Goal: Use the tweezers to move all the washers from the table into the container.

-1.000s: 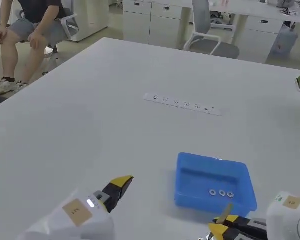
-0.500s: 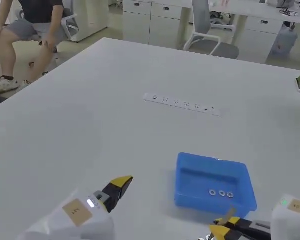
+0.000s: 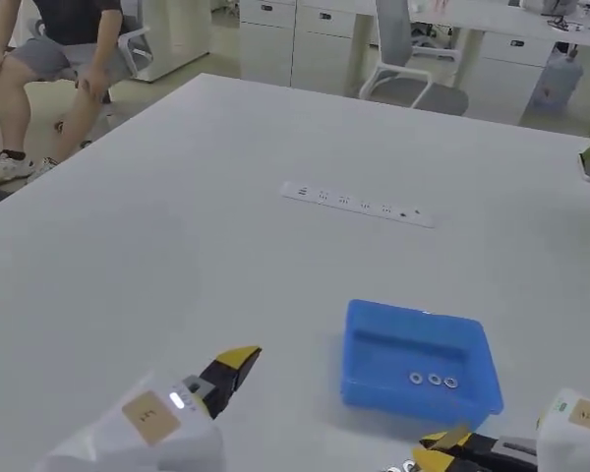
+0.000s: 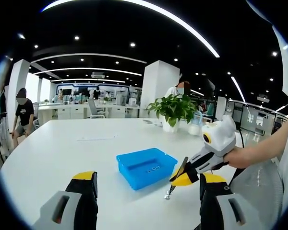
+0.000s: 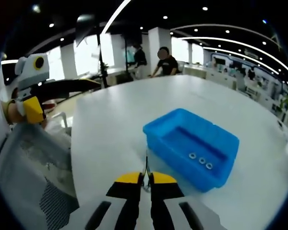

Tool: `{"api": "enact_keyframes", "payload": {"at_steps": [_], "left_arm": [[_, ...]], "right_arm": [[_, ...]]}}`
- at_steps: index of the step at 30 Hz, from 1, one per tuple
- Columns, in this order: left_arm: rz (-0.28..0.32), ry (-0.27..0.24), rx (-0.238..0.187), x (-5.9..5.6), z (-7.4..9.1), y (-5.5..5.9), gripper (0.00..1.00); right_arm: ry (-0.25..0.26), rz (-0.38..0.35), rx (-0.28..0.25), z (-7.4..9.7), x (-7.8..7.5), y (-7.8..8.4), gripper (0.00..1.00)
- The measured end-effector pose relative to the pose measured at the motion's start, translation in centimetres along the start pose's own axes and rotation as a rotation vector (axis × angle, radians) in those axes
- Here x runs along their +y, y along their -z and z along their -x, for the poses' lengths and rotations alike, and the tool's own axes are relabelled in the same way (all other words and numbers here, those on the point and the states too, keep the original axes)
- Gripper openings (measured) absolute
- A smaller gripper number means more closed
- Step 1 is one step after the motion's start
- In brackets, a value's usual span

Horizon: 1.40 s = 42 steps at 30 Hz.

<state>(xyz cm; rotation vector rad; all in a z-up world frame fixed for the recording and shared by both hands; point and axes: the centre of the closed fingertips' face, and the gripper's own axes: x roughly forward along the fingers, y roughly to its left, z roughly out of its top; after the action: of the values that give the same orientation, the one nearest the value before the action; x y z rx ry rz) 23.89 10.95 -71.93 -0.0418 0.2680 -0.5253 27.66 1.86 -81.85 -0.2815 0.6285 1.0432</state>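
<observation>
Ahead of the right tool [image 5: 145, 178] and slightly to its right: washers [image 5: 199, 160], three small metal rings. They lie in a short row on the floor of the container [image 5: 169, 152], toward the wall nearest that tool.

Container: blue, shallow, rectangular, open-topped. It stands on the table [image 3: 177, 226], just beyond the right tool's jaw tips and forward and to the right of the left tool [image 3: 238, 360].

Tweezers [image 5: 146, 165]: slim and metal, pinched between the right tool's jaws. In the left gripper view they slant down from the jaws, with the point at or just above the table, near the container's near wall. Whether the point carries anything is too small to tell.

Right tool: yellow-and-black jaws drawn narrow, clamped on the tweezers.

Left tool: jaws spread wide with nothing between them, held above the table and well apart from the right tool.

Power strip [image 3: 359, 205]: white, flat on the table, well beyond the container from both tools.

Potted plant [image 4: 173, 109]: green, at the table's far end, ahead of the left tool.

Office chair [image 3: 413, 69]: grey, past the table's far edge.

Person [image 3: 59, 59]: seated, far off past the table's corner, to the left of the left tool.
</observation>
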Motion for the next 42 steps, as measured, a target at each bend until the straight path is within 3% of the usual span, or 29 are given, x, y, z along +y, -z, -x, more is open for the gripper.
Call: {"api": "enact_keyframes", "payload": {"at_steps": [2,8,13,17,30,42], "left_arm": [[-0.002,0.000,0.000,0.0,0.0,0.0,0.89],[-0.002,0.003,-0.001,0.0,0.0,0.0,0.89],[0.001,-0.001,-0.005,0.1,0.1,-0.1,0.90],[0.004,-0.005,-0.009,0.2,0.1,-0.1,0.90],[0.005,0.005,-0.011,0.0,0.0,-0.2,0.90],[0.005,0.004,-0.013,0.1,0.1,-0.2,0.89]], "right_arm": [[-0.002,-0.058,0.013,-0.1,-0.1,0.0,0.03],[-0.001,0.014,0.039,-0.2,0.4,-0.1,0.03],[0.012,-0.011,0.032,-0.2,0.2,-0.2,0.03],[-0.009,-0.073,-0.043,0.5,0.6,-1.8,0.03],[0.016,-0.108,-0.131,2.9,-1.8,-6.1,0.03],[0.030,-0.088,-0.143,2.2,-4.5,-7.9,0.03]]}}
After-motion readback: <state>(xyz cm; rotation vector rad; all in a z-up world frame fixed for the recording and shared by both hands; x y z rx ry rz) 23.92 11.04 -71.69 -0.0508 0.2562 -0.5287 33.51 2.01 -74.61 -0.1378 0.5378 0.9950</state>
